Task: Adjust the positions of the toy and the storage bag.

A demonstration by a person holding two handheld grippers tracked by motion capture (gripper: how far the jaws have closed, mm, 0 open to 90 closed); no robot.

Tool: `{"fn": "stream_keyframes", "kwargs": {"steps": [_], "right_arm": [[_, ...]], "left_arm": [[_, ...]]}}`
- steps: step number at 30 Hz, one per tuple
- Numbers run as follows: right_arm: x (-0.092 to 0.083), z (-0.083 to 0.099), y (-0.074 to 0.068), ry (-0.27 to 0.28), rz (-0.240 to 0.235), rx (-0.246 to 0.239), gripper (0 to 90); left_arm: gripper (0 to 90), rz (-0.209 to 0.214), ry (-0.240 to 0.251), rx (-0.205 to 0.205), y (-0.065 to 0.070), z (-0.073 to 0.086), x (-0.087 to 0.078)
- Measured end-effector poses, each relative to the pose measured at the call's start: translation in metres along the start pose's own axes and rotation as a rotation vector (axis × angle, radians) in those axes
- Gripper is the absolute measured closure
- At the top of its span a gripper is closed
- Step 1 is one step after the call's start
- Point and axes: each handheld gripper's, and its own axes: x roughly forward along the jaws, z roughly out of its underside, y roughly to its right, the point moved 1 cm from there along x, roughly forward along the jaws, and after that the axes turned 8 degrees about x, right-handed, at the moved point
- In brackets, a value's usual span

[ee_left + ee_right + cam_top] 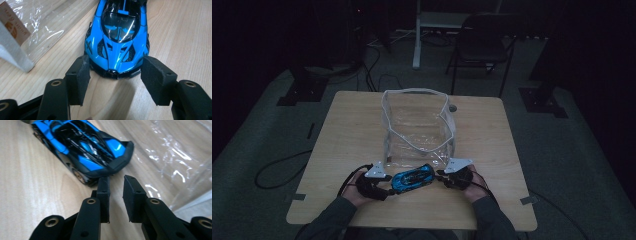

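Toy car: blue, on desk before clear bag.
Left gripper: fingers apart, straddling nose, no grip.
Right gripper: narrow gap, empty, behind tail.
Handling: probably light, rigid, glossy; pinch body sides.

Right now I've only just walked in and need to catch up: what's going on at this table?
A person works a blue and black toy sports car on the light wooden table with two handheld tongs. The left tongs stand open around the car's nose, their pads not clearly pressing it. The right tongs, nearly closed and holding nothing, sit at its tail. A clear plastic bag stands open just behind.
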Motion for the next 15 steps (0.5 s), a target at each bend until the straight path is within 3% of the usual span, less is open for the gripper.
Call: {"fn": "stream_keyframes", "kwargs": {"steps": [5, 9, 15], "right_arm": [[-0.0003, -0.0013, 0.006, 0.008, 0.027, 0.013, 76.0], [0.0014, -0.001, 0.0078, 0.001, 0.052, 0.023, 76.2], [0.0072, -0.002, 0.0058, 0.004, 0.055, 0.023, 74.5]], "left_arm": [[39.0, -0.014, 0.011, -0.009, 0.0065, 0.0028, -0.0031], [36.1, -0.03, 0.026, -0.026, 0.004, 0.0035, -0.0016], [30.5, -0.042, 0.096, -0.045, 0.0014, -0.0037, -0.0053]]}}
